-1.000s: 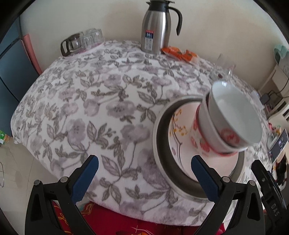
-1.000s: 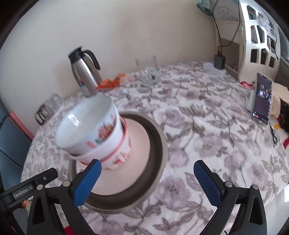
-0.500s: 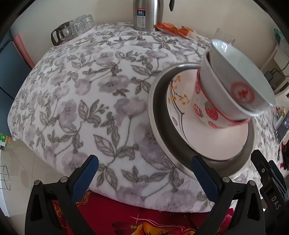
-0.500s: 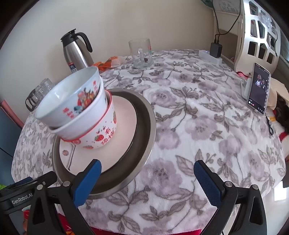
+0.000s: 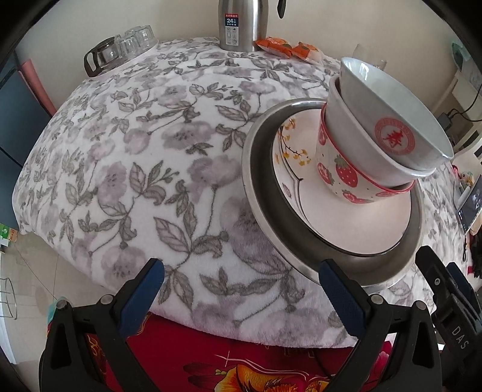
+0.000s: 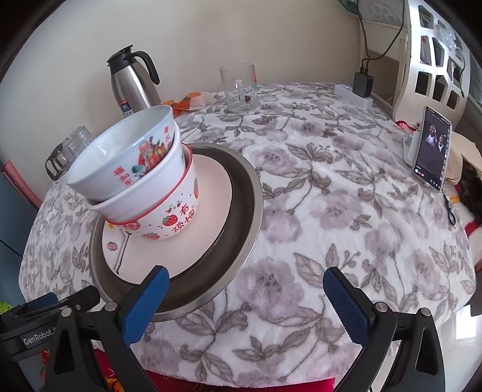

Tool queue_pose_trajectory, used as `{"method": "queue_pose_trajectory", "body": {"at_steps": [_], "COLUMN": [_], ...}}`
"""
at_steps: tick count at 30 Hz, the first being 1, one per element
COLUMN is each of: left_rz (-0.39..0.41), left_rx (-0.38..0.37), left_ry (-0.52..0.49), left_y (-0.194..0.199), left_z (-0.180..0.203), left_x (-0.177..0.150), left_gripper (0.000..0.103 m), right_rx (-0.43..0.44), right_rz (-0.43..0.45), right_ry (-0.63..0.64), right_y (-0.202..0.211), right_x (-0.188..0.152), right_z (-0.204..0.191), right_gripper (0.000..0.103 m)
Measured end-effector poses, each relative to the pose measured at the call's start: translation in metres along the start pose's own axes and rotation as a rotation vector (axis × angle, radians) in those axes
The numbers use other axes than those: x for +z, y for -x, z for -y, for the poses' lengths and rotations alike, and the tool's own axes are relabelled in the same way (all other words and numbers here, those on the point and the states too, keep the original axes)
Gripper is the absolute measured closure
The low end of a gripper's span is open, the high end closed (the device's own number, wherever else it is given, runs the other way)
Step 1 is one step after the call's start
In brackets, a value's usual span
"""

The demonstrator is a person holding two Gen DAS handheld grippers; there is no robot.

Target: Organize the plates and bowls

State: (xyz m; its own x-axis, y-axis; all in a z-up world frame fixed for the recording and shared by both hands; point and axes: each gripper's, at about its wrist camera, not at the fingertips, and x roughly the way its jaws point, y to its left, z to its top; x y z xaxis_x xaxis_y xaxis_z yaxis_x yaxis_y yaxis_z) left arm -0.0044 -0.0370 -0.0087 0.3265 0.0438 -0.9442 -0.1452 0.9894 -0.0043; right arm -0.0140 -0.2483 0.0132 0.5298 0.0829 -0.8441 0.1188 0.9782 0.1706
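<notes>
Floral tablecloth (image 6: pixel 331 187) holds stacked bowls (image 6: pixel 144 181) beyond left gripper (image 5: pixel 241 295) fingers (image 5: pixel 343 301).

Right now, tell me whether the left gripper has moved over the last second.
Yes. The left gripper dipped downward: the steel thermos rose, top now cropped.

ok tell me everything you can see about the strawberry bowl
The strawberry bowl is white, glossy like ceramic, with a red rim line, red strawberries, small dots and red characters on its side. It stands upright on the pale plate, which lies in the metal basin. Two white bowls nest inside it, tilted. No jaws touch it.
</notes>
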Motion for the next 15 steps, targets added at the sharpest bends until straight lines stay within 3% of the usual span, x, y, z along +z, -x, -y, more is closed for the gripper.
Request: {"method": "queue_pose_trajectory", "body": {"at_steps": [15], "left_rz": [0.040], "left_rx": [0.008], "left_ry": [0.018], "left_y": [0.0053], "left_z": [-0.0042], "left_x": [0.0034], "left_gripper": [0.001], "right_rx": [0.001], "right_rz": [-0.002], "right_ry": [0.002], "right_y": [-0.0012], "right_x": [0.0006], "right_z": [0.0003], "right_gripper": [0.000]}}
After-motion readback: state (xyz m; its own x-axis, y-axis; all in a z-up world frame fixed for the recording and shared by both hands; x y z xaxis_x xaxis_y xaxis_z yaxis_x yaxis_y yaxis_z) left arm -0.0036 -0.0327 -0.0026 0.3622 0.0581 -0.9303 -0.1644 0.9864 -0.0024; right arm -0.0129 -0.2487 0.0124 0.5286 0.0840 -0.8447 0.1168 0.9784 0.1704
